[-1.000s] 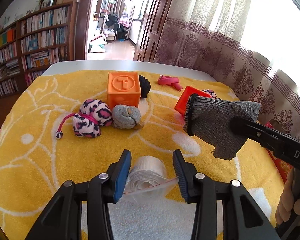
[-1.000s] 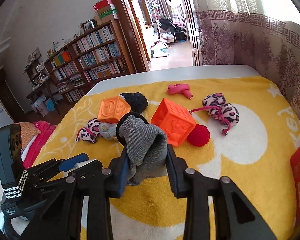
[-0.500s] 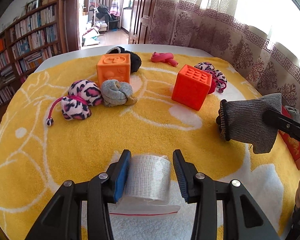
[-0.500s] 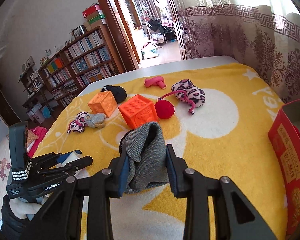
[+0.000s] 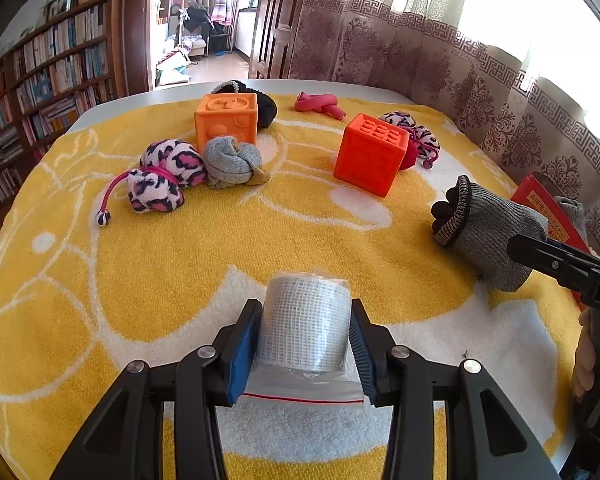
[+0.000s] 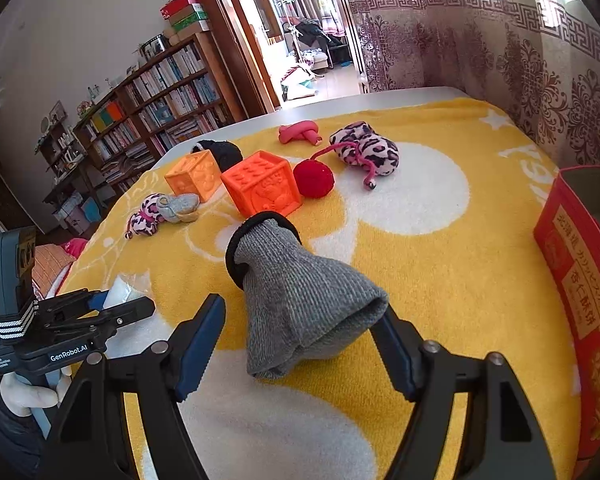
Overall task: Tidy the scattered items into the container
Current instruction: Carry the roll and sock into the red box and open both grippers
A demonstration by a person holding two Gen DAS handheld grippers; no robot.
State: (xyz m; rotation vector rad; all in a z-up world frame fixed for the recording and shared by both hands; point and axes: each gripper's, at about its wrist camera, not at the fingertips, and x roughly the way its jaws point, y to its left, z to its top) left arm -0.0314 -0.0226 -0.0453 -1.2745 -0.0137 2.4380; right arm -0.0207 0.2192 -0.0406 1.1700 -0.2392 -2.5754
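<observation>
Sunlit curtains and a long bookshelf frame a table spread with a yellow towel (image 5: 180, 248), where socks, plush toys and two orange cubes lie scattered. At its right edge stands the red box (image 6: 580, 280), the container, open at the top with something grey already showing inside. The right gripper (image 6: 300, 332) has just been opening: its jaws now stand wide, and the grey sock (image 6: 300, 292) between them leans against the right finger while the left pad is clear of it. This sock lies short of the box, on the towel beside it, so by my reading the release has come early or the grip is being reset; the next move calls for closing on the sock again and carrying it over the rim before letting go. The left gripper (image 5: 306, 344) is pinching the white gauze roll (image 5: 306, 320) in its clear zip bag, both blue pads pressed to its sides, low over the towel; that roll is next for the box once the way is free. Further back wait the knotted grey sock (image 5: 232, 162), the leopard plush (image 5: 164, 180), the orange cube (image 5: 370, 156) and the red ball (image 6: 314, 178). Readable writing: "GenRobot.AI" on the left gripper's body in the right wrist view, and yellow Chinese characters down the side of the box, too slanted for me to read with any certainty
</observation>
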